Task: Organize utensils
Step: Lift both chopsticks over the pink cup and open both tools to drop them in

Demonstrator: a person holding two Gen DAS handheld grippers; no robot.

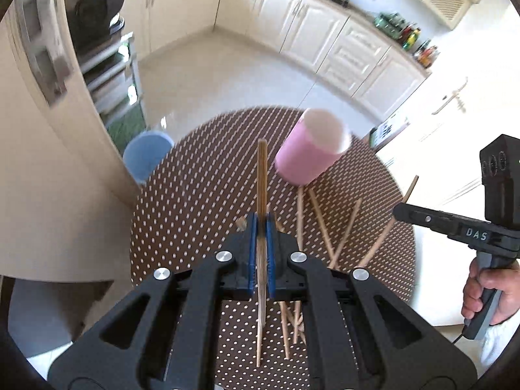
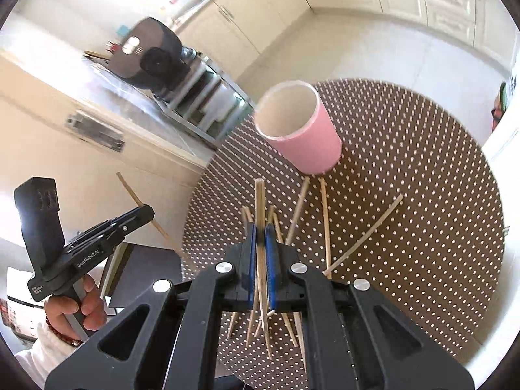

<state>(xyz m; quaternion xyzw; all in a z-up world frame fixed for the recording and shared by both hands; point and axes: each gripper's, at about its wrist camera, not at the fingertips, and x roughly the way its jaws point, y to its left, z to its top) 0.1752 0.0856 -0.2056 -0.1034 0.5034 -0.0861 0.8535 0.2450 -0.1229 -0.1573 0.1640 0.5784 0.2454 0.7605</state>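
Observation:
My left gripper (image 1: 261,224) is shut on a wooden chopstick (image 1: 262,175) that points up and forward above the round dotted table (image 1: 195,201). My right gripper (image 2: 260,230) is shut on another wooden chopstick (image 2: 259,201). A pink cylindrical cup (image 1: 310,149) stands on the table beyond both grippers; the right wrist view shows its open white inside (image 2: 305,136). Several loose chopsticks (image 1: 320,221) lie on the table between the grippers and the cup, also in the right wrist view (image 2: 325,214). The right gripper also shows in the left wrist view (image 1: 399,209), and the left one in the right wrist view (image 2: 146,213).
A blue stool (image 1: 148,154) stands left of the table. A cream counter (image 2: 97,130) with a dark appliance (image 2: 146,55) lies to the left. Kitchen cabinets (image 1: 325,32) run along the far walls. A metal rack (image 1: 110,74) stands by the counter.

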